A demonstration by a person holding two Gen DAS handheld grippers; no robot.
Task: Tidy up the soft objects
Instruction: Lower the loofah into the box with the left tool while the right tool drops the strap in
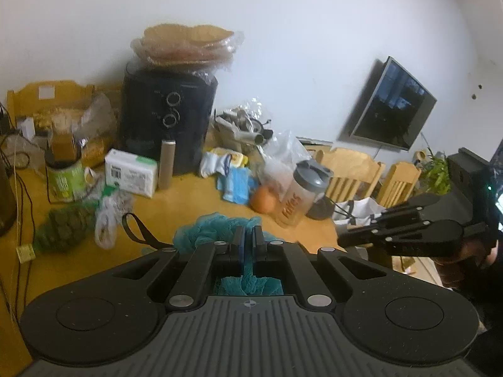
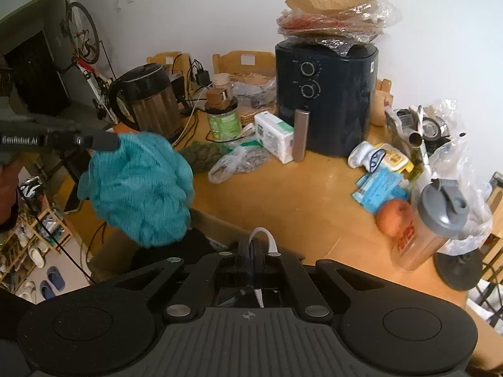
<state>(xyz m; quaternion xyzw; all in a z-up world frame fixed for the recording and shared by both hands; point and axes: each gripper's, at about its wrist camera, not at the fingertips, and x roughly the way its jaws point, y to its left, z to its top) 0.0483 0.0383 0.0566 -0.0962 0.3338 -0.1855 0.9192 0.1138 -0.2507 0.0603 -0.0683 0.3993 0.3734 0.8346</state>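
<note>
Teal mesh bath sponge [image 2: 140,188]: pinched in the left claw [image 1: 248,235], held in the air off the near left edge of the worktop [image 2: 298,194]. Right claw [image 2: 250,245]: closed on a white strap loop [image 2: 262,235] over the near edge.

Both wrist views face the cluttered table [image 1: 195,194], sharing the air fryer [image 2: 327,94].

Right gripper [image 2: 251,245] pinches a white strap [image 2: 262,234]; left gripper [image 2: 110,141] holds teal loofah [image 2: 141,188] aloft
</note>
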